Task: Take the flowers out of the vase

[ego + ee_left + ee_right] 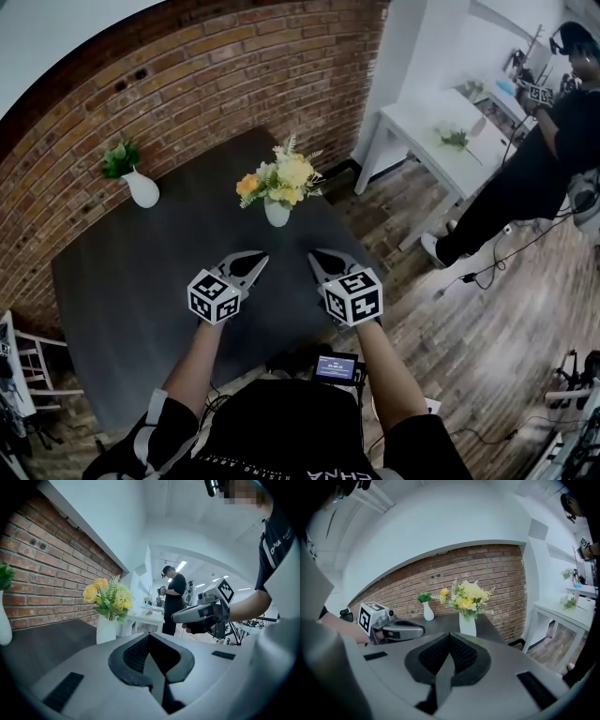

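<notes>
Yellow and orange flowers point(281, 178) stand upright in a white ceramic vase point(277, 215), ahead between left tool point(258, 256) and right tool point(314, 254); both clenched, empty, probably staged for approach.

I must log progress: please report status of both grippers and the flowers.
Left gripper and right gripper shut, empty. Flowers in white vase, untouched. Nothing in the way; second vase off to the side.

Person: black short-sleeved top point(281, 427), white lettering. Rig: left gripper point(262, 256), right gripper point(313, 255), grey shells, black ribbed pads, white cubes point(353, 295) bearing black square markers.
</notes>
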The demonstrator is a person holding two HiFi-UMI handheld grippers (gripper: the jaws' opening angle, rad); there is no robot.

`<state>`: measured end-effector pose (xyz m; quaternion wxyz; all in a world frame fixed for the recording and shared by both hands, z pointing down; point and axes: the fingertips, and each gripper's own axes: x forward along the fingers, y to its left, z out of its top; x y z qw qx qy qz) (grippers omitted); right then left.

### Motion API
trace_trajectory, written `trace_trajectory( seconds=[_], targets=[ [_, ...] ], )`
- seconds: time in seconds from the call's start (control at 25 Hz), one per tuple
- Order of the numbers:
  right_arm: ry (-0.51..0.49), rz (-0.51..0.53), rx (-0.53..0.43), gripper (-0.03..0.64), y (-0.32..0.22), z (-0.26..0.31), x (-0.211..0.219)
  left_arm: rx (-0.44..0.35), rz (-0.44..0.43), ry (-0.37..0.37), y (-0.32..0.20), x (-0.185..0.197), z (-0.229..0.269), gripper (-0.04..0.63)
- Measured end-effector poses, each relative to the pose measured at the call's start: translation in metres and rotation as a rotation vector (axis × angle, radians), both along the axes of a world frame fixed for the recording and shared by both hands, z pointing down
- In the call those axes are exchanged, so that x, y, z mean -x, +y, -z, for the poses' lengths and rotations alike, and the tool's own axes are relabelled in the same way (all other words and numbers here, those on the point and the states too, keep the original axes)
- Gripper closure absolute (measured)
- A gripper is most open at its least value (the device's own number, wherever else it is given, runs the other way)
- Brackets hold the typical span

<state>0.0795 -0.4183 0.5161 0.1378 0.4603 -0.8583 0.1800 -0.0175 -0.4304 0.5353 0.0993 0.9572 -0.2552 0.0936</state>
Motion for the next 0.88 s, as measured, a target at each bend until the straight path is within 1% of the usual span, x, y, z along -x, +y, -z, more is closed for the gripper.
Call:
trace_trajectory(
  seconds=[0.12,0.28,0.52,0.88],
  targets=[
    [-0.011,0.032,-0.008,0.611,-0.012,0.005,-0.004,0.003,0.026,-0.004,-0.004,-0.006,0.000,0.594],
    [-0.039,0.056,-0.042,0.611,-0.035,0.025,-0.013,-0.024,0.053,-0.008,-0.014,-0.016,0.012,0.595],
    [-0.062,0.107,-0.041,0.611,-0.047,0.026,-0.004,-0.041,0.088,-0.015,-0.023,-0.018,0.020,0.594],
    [-0.098,0.111,-0.041,0.611,-0.056,0.029,-0.016,-0.039,0.103,-0.008,-0.027,-0.021,0.021,0.594]
  ],
)
